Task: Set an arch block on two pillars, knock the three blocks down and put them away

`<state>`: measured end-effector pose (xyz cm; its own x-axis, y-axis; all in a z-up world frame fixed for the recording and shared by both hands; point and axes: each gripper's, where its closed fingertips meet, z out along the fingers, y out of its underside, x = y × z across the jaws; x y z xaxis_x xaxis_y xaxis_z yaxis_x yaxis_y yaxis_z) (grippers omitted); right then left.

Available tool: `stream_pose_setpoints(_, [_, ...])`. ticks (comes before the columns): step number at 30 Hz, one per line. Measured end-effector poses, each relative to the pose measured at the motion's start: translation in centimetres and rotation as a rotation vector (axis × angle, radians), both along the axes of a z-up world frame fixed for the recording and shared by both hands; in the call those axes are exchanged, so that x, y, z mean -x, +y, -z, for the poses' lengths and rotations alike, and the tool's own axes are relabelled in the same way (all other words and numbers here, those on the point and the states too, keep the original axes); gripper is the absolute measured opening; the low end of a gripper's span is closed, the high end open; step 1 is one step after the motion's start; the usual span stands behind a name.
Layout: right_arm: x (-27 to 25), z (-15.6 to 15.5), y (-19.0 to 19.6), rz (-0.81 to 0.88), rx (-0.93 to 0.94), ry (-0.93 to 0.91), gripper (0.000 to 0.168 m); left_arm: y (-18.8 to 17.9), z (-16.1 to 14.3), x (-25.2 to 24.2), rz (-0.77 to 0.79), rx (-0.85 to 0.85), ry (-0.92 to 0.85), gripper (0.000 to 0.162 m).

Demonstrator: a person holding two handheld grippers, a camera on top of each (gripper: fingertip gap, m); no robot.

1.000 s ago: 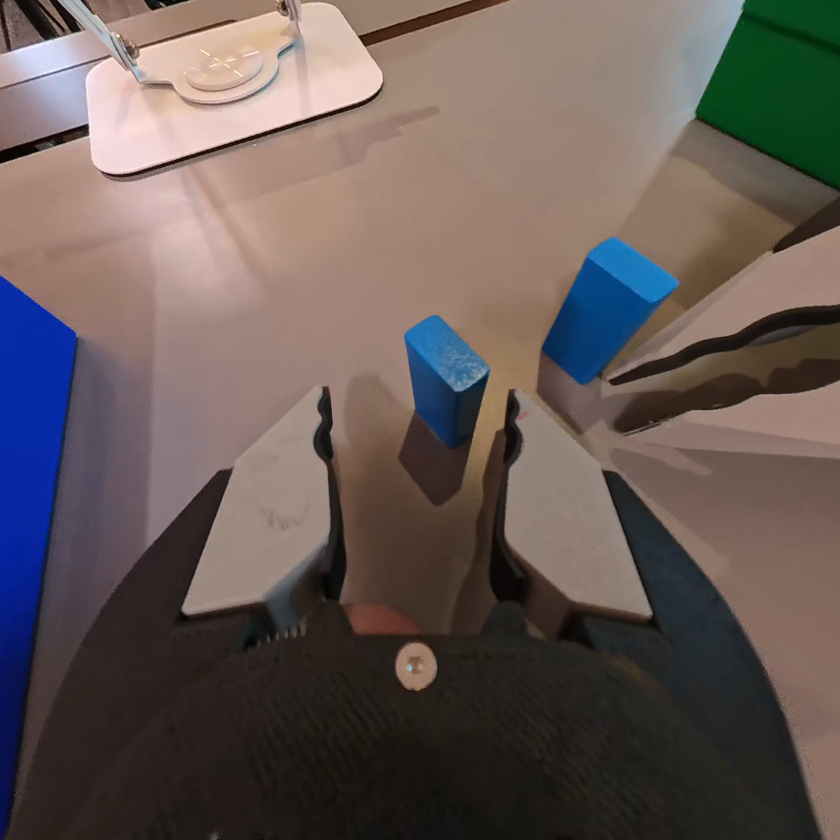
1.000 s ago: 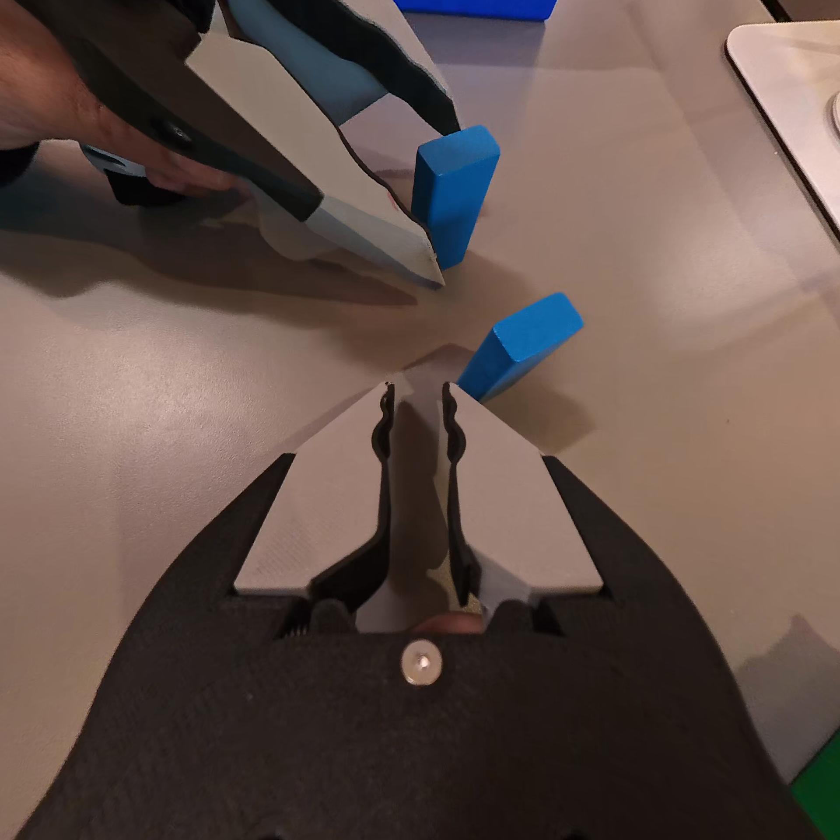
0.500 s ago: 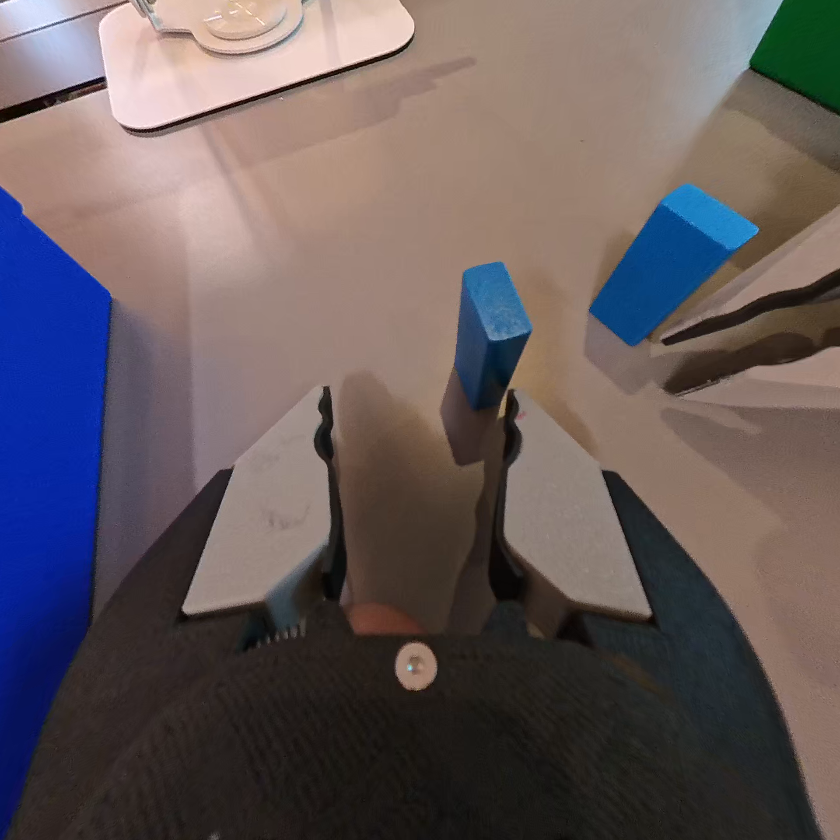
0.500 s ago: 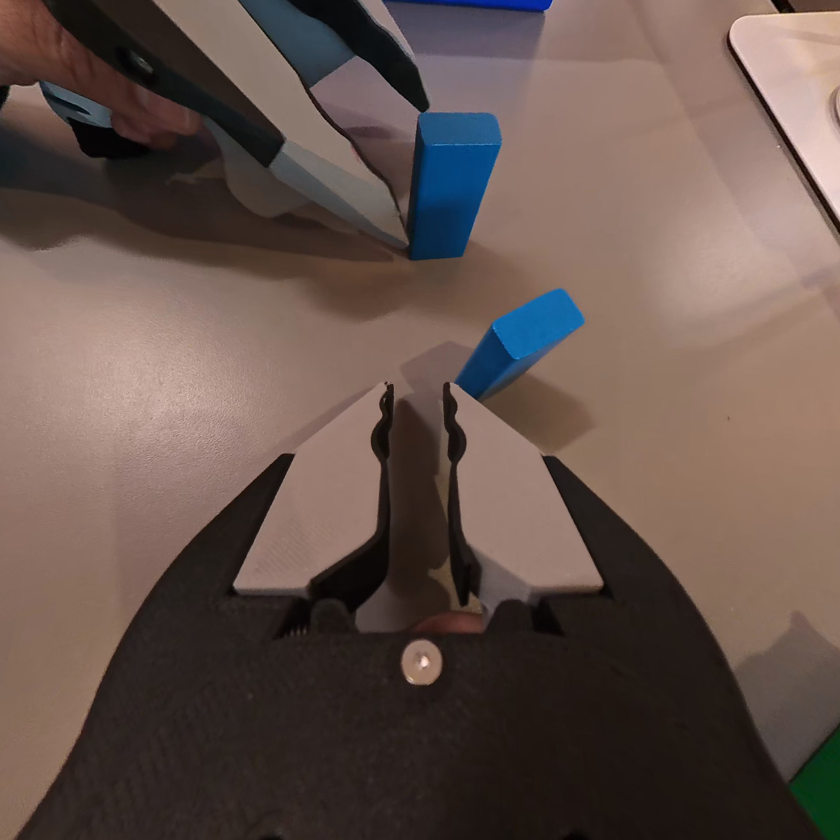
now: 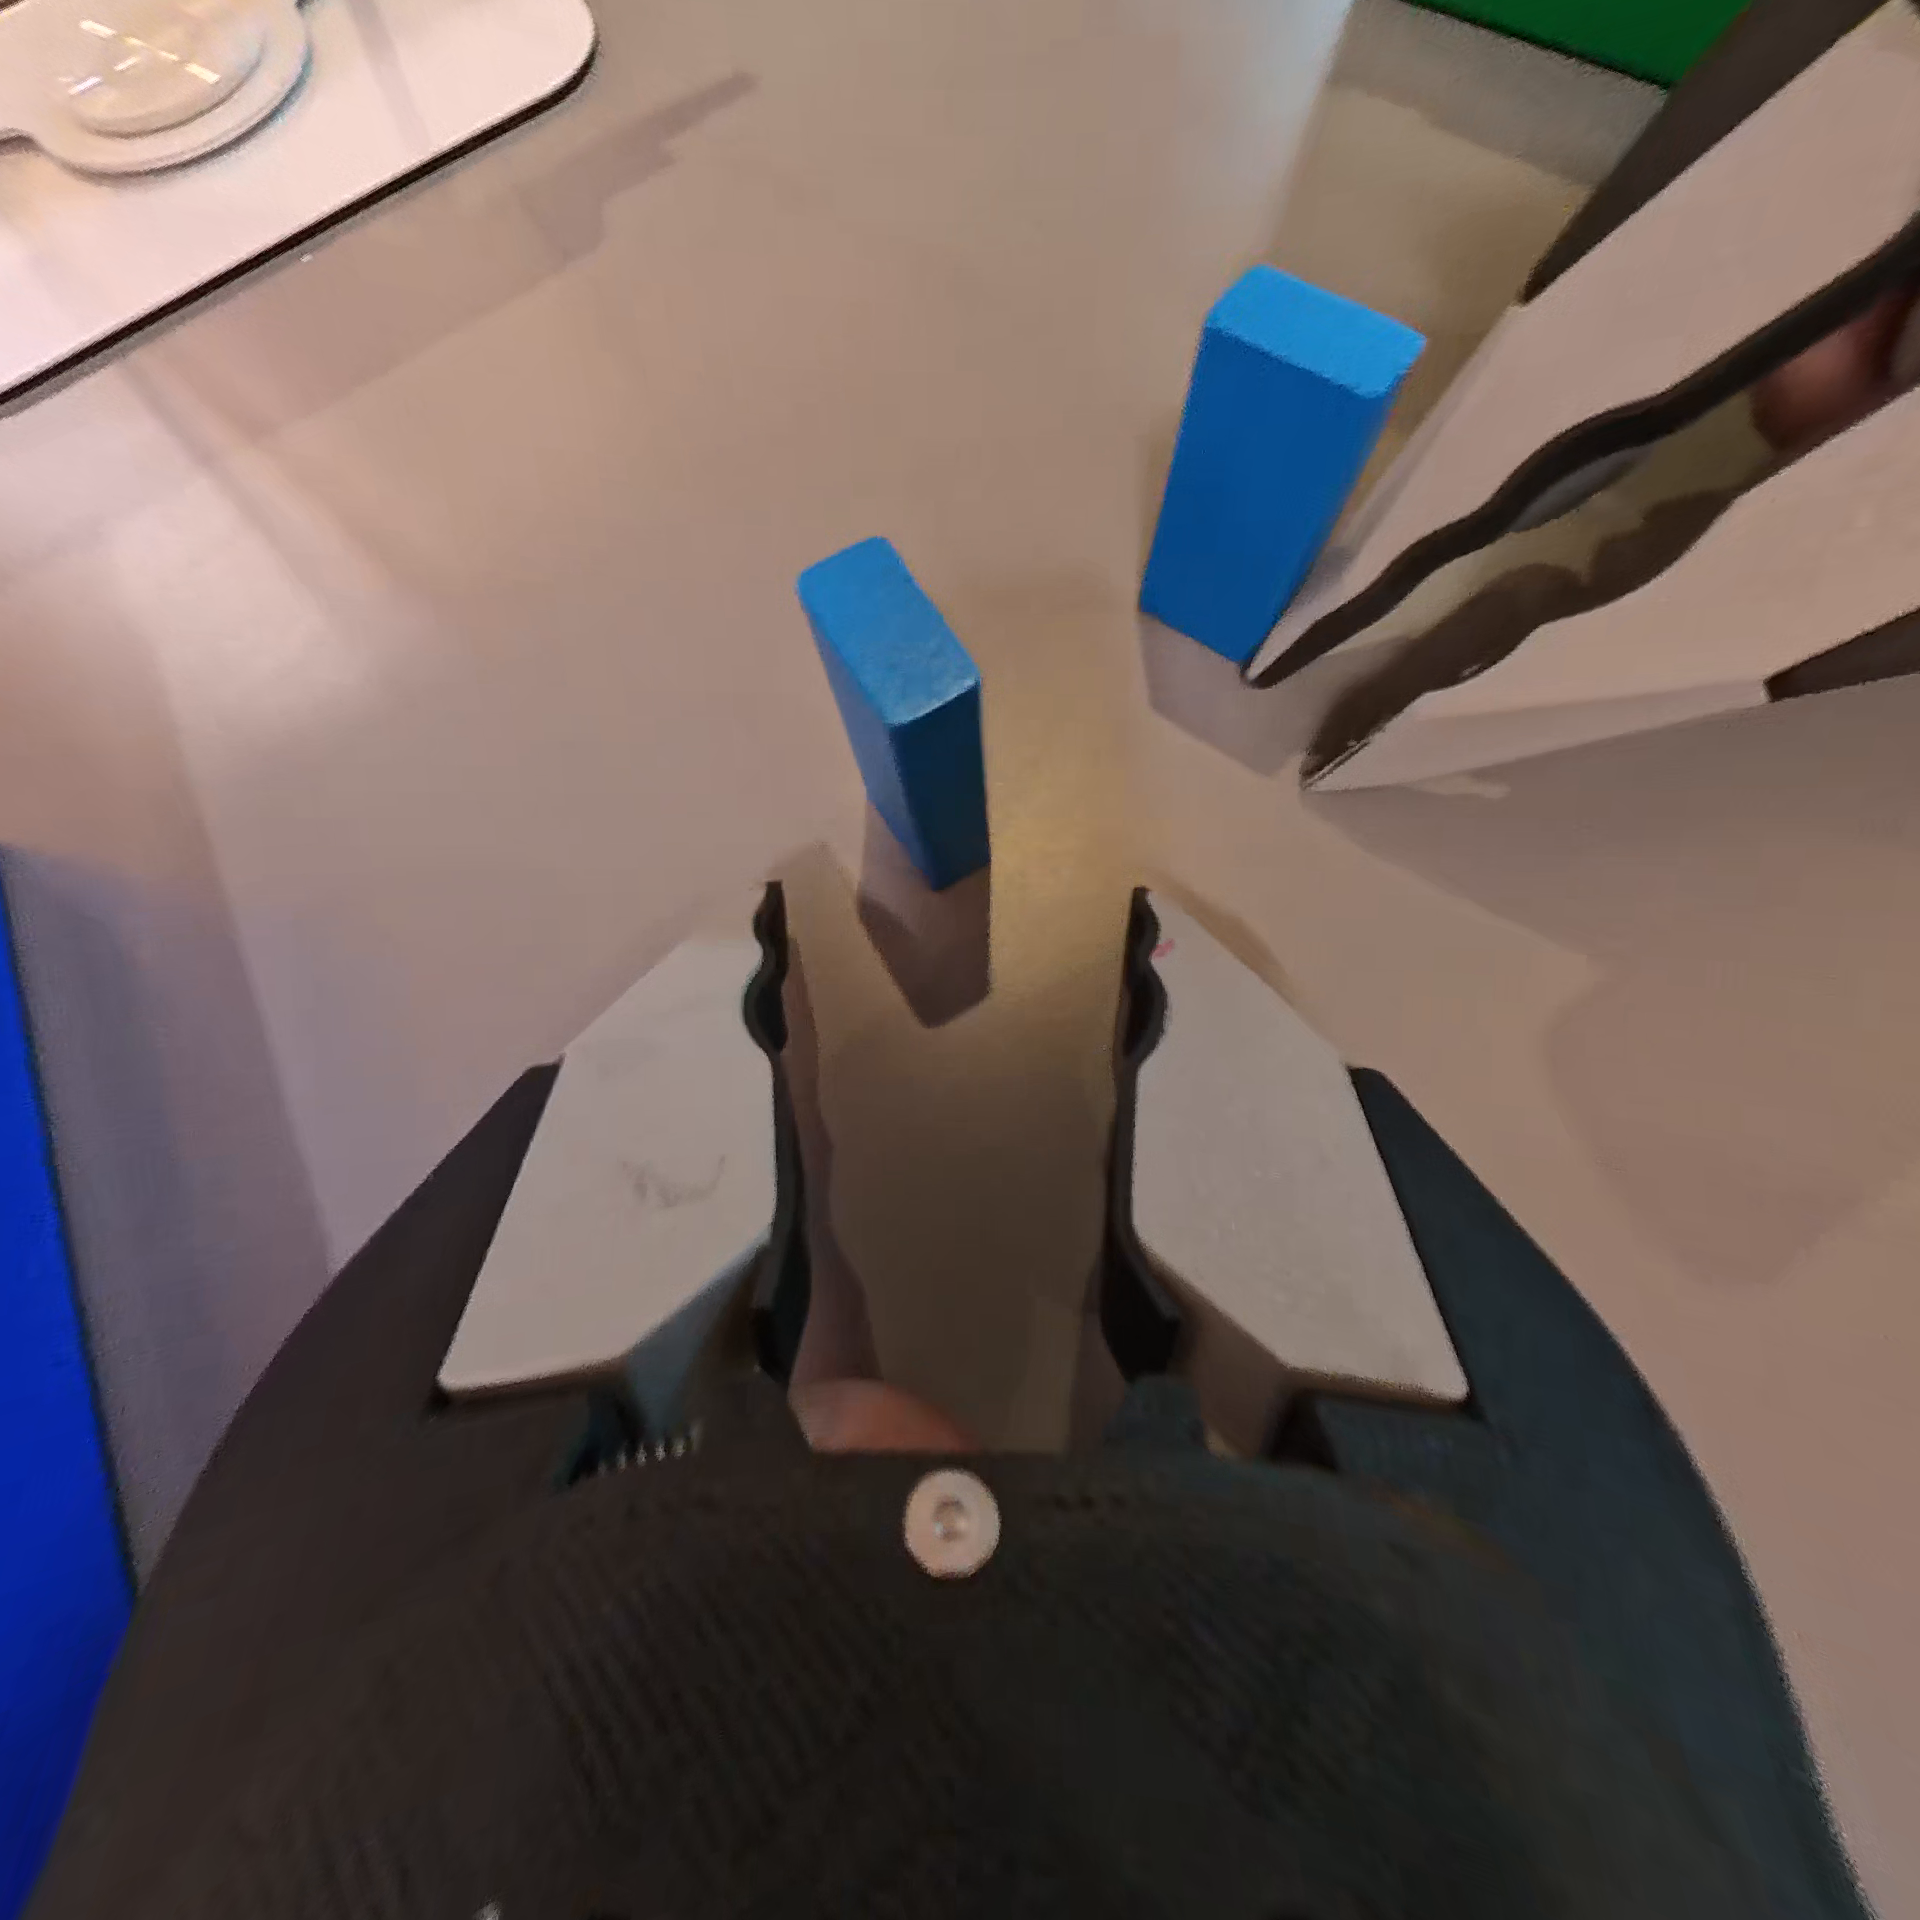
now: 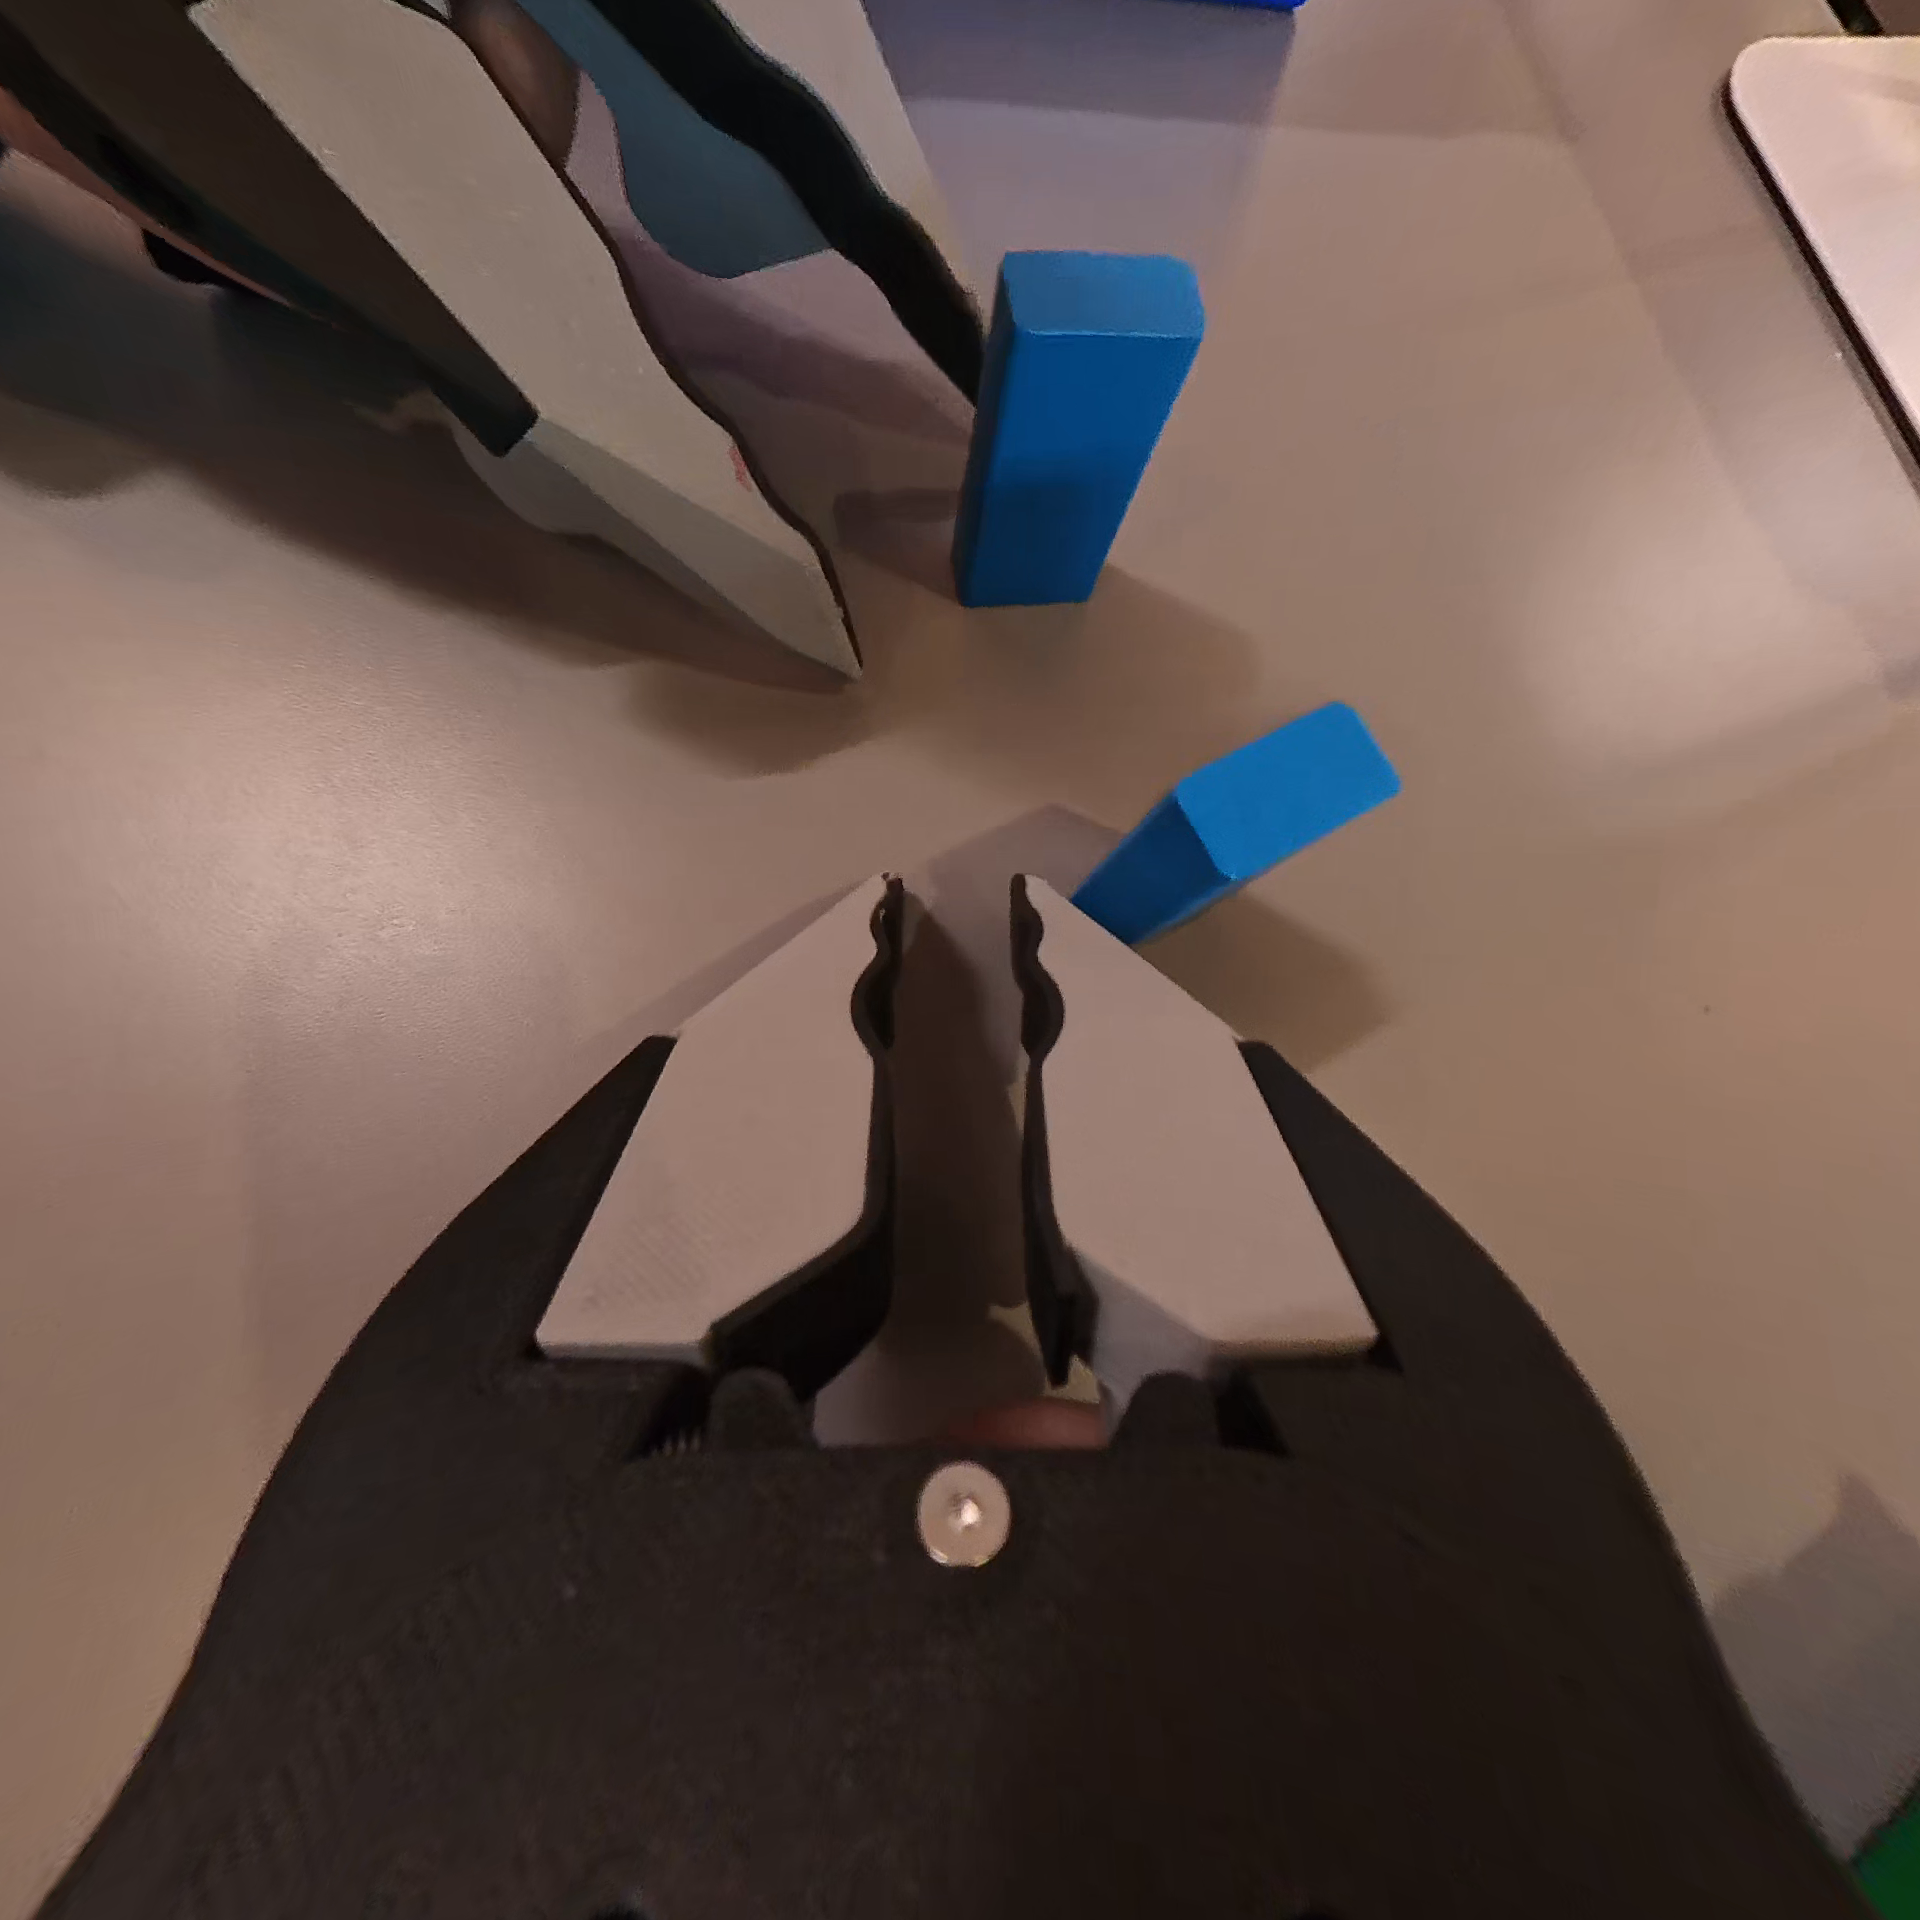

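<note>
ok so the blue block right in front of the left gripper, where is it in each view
Left wrist view: that blue block stands upright at centre, just ahead of the open left gripper.
Right wrist view: same block, upper middle, beside the left gripper's tips.
Shared landmark: the second blue block.

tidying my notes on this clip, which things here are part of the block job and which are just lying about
Part of the job:
- blue block standing by the left gripper
- blue block standing by the right gripper
- left gripper, open
- right gripper, a narrow gap between its fingers, holding nothing

Just lying about:
- white plate with a round disc, far corner
- big blue thing at the left edge
- green thing, far right
- grey table
</note>
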<state>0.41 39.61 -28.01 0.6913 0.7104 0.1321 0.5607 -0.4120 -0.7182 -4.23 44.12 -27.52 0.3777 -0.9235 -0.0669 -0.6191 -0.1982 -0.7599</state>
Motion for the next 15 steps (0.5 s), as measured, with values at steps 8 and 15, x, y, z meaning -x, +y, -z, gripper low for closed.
stream_pose_setpoints(8, [-2.7, -1.6, -0.3, 0.087, 0.01, 0.089, 0.019, -1.6, -0.3, -1.0, 0.114, 0.019, -0.031, 0.06])
stream_pose_setpoints(15, [-2.7, -0.5, -0.3, 0.091, 0.041, 0.056, 0.034, -2.3, -0.5, -1.3, 0.153, 0.033, -0.051, 0.061])
